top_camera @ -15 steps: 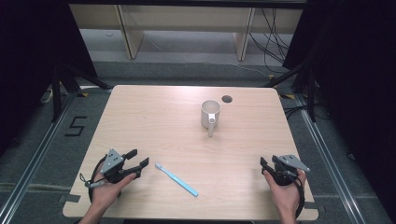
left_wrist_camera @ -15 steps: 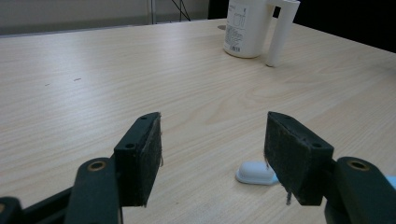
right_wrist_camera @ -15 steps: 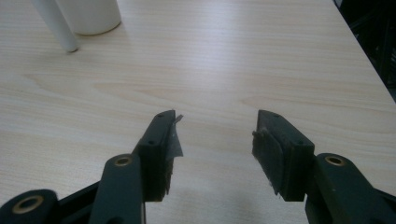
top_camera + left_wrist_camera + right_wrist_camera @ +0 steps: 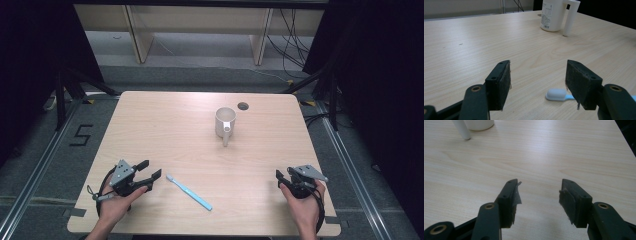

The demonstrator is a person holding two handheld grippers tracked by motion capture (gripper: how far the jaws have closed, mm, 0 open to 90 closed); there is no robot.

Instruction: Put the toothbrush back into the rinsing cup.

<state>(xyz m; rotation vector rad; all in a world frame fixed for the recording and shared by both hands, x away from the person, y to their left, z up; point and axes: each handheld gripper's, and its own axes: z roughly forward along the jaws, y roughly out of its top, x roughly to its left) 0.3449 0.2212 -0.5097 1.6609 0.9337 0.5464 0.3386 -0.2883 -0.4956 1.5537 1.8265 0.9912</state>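
Note:
A white mug (image 4: 225,122) stands upright past the middle of the wooden table (image 4: 165,130), its handle toward the near edge. A light-blue toothbrush (image 4: 189,192) lies flat near the front, white head toward the left. My left gripper (image 4: 151,169) rests at the front left, open, its tips a little short of the brush head. In the left gripper view the jaws (image 4: 537,82) stand wide apart with the brush head (image 4: 556,95) on the table just beyond them and the mug (image 4: 552,15) far behind. My right gripper (image 4: 285,173) sits at the front right, open and holding nothing (image 4: 539,192).
A dark round grommet hole (image 4: 243,106) lies in the tabletop just behind the mug. Shelving legs and cables stand on the floor beyond the far edge. In the right gripper view the mug's base (image 4: 479,123) shows at the top left.

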